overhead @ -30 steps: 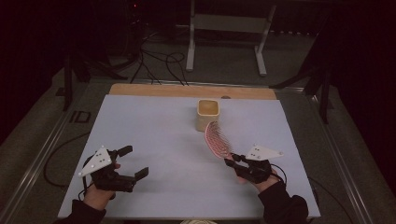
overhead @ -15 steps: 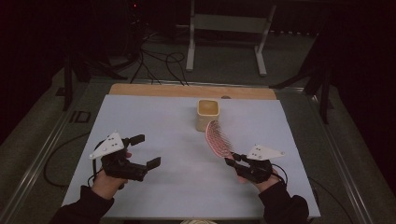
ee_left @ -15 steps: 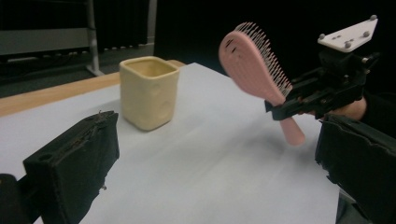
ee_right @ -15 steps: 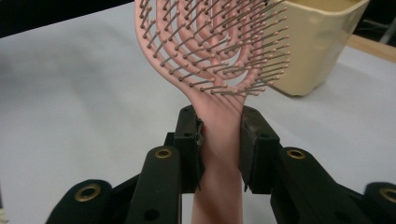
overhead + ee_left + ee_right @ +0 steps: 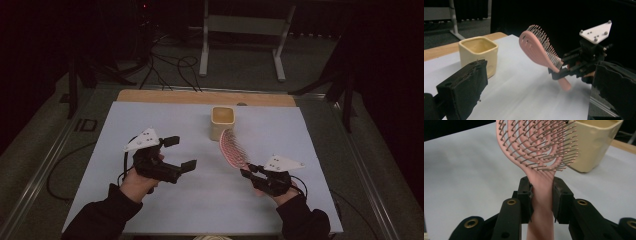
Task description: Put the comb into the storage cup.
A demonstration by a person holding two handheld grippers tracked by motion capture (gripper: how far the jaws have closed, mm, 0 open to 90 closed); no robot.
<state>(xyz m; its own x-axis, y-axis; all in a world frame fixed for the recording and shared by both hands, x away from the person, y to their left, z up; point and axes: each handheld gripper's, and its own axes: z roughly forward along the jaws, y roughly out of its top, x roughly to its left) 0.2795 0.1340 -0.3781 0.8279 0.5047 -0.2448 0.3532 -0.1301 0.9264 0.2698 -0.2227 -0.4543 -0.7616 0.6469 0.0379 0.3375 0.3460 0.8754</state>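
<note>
- The right gripper view shows the right gripper with its jaws pinching the neck of the pink hairbrush; the high view hides that contact.
- The left gripper view shows the hairbrush lifted off the counter, near the yellow cup.
- The left gripper, jaws spread and empty, has risen and moved inward toward the counter's middle since earlier.

In the right gripper view, the top edge crops the pink hairbrush head and its handle end runs off the bottom; the yellow cup is cut by the upper right corner. In the left gripper view, the frame edges clip the left gripper jaws
</note>
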